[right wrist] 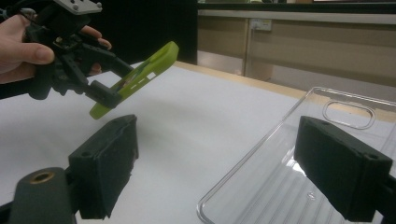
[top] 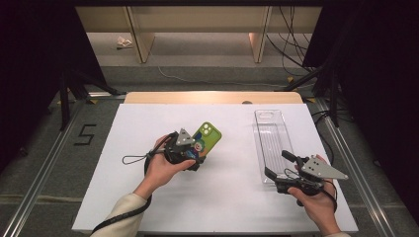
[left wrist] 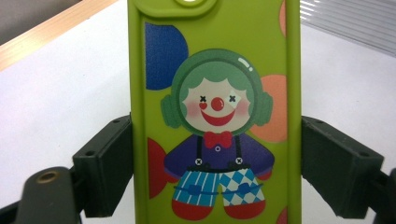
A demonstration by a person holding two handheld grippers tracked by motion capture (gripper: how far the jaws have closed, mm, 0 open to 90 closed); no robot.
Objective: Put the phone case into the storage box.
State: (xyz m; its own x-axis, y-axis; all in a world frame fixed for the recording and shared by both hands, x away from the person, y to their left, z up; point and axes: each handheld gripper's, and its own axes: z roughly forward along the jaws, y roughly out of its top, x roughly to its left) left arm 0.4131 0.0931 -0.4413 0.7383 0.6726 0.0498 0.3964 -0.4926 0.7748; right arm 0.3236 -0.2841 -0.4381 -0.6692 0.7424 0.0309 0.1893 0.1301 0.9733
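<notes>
A green phone case (top: 209, 134) printed with a clown is held in my left gripper (top: 195, 151), which is shut on its lower half. In the left gripper view the black jaws press both long edges of the phone case (left wrist: 215, 56). The right gripper view shows the phone case (right wrist: 154, 65) tilted and lifted off the table in the left gripper (right wrist: 114, 81). A clear plastic phone case (top: 272, 133) lies flat at the right. My right gripper (top: 278, 164) stands open at its near end, and its jaws straddle the clear case (right wrist: 289, 154) without touching it.
The white table top (top: 222, 197) has a wooden strip along its far edge (top: 212, 97). A black wrist strap (top: 133, 159) trails left of the left hand. Metal rails and stand legs flank the table, and a "5" (top: 86, 134) marks the floor at left.
</notes>
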